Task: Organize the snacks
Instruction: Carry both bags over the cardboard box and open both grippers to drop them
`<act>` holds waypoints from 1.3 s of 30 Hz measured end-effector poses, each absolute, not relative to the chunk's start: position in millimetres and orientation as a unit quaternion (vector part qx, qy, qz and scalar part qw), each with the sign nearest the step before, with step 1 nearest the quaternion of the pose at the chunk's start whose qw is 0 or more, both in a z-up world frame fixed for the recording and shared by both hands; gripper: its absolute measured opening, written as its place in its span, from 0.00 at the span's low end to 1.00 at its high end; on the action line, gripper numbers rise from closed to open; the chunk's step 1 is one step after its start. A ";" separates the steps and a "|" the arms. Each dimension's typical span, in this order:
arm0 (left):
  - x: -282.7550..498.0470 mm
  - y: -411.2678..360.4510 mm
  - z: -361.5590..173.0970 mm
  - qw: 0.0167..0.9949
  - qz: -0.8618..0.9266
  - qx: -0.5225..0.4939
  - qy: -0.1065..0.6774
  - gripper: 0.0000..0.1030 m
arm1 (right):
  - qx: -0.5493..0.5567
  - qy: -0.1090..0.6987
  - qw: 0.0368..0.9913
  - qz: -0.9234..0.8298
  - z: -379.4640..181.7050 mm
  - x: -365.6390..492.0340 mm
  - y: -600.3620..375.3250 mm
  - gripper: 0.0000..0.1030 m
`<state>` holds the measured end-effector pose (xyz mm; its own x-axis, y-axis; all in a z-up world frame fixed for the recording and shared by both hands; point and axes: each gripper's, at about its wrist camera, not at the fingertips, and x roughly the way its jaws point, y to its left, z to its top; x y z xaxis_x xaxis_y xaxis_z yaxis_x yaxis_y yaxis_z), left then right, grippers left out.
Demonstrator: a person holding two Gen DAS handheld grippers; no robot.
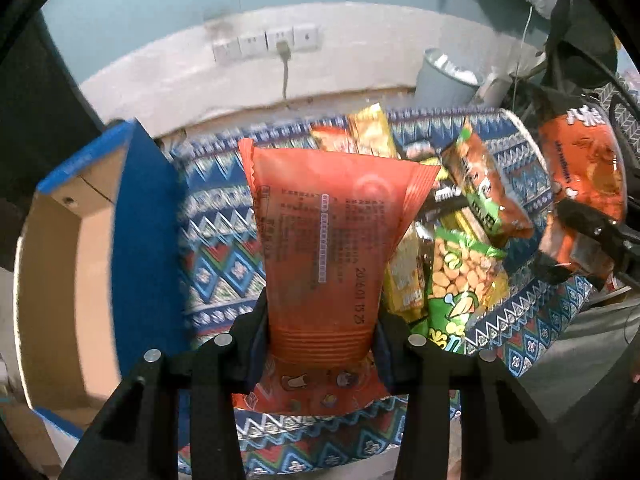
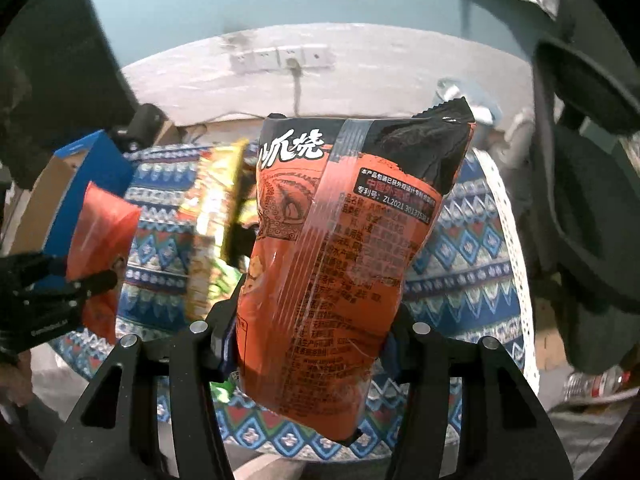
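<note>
My left gripper (image 1: 322, 336) is shut on a plain orange snack packet (image 1: 324, 240) and holds it upright above the patterned cloth. My right gripper (image 2: 310, 344) is shut on an orange and black snack bag (image 2: 340, 248) and holds it upright above the cloth. Each gripper shows in the other view: the right one with its bag (image 1: 580, 168) at the far right, the left one with its packet (image 2: 100, 232) at the left. A pile of snacks lies on the cloth, with a green peanut bag (image 1: 460, 276) and a yellow packet (image 1: 370, 132).
A round table with a blue patterned cloth (image 1: 216, 240) holds the snacks. An open blue cardboard box (image 1: 80, 240) stands at its left edge, also in the right wrist view (image 2: 76, 184). A grey bin (image 1: 444, 76) and a wall socket strip (image 1: 266, 44) are behind the table.
</note>
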<state>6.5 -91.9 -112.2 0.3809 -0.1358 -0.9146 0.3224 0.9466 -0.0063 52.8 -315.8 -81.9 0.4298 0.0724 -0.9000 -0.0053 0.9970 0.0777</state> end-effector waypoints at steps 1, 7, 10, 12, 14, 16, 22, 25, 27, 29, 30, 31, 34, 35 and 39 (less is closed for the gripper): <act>6.6 -92.9 -117.4 0.830 -0.137 0.089 0.534 0.43 | 0.027 0.530 0.847 0.028 -78.3 54.0 -310.4 0.53; 10.9 -74.2 -105.1 0.845 -0.127 0.093 0.511 0.43 | 0.007 0.512 0.857 0.055 -61.1 59.3 -283.4 0.53; 11.0 -64.1 -100.2 0.852 -0.120 0.090 0.502 0.43 | 0.000 0.505 0.860 0.069 -54.0 62.8 -269.6 0.53; 10.3 -56.3 -93.5 0.859 -0.111 0.093 0.491 0.43 | -0.006 0.500 0.862 0.080 -48.4 65.8 -258.2 0.53; 9.5 -48.1 -86.3 0.865 -0.105 0.093 0.482 0.43 | -0.010 0.496 0.863 0.092 -44.0 69.2 -245.7 0.53; 9.0 -38.3 -79.9 0.870 -0.099 0.088 0.476 0.43 | -0.013 0.494 0.863 0.102 -42.0 72.3 -236.9 0.53; 9.3 -11.2 -74.2 0.875 -0.083 0.071 0.472 0.43 | -0.022 0.489 0.861 0.138 -34.9 83.7 -198.3 0.53; 10.1 3.2 -73.2 0.877 -0.075 0.062 0.471 0.43 | -0.026 0.489 0.858 0.153 -34.9 91.8 -182.8 0.53; 11.1 13.7 -72.7 0.878 -0.069 0.055 0.471 0.43 | -0.028 0.489 0.857 0.162 -35.2 96.0 -173.1 0.53; 11.9 23.9 -72.4 0.878 -0.063 0.048 0.471 0.43 | -0.030 0.489 0.855 0.171 -35.6 99.6 -161.9 0.53; 12.2 29.3 -72.4 0.879 -0.059 0.045 0.471 0.43 | -0.032 0.488 0.854 0.177 -35.7 102.5 -155.0 0.53; 12.7 35.1 -72.5 0.880 -0.055 0.042 0.471 0.43 | -0.035 0.488 0.853 0.182 -34.0 104.2 -147.9 0.53; 13.7 49.9 -74.1 0.880 -0.045 0.031 0.472 0.43 | -0.046 0.484 0.851 0.199 -31.2 109.5 -122.8 0.53; 14.0 56.8 -75.2 0.880 -0.040 0.025 0.473 0.43 | -0.048 0.484 0.850 0.203 -31.1 111.4 -115.9 0.53; 14.4 78.0 -78.7 0.879 -0.022 0.014 0.477 0.43 | -0.060 0.481 0.845 0.227 -30.7 118.6 -86.8 0.53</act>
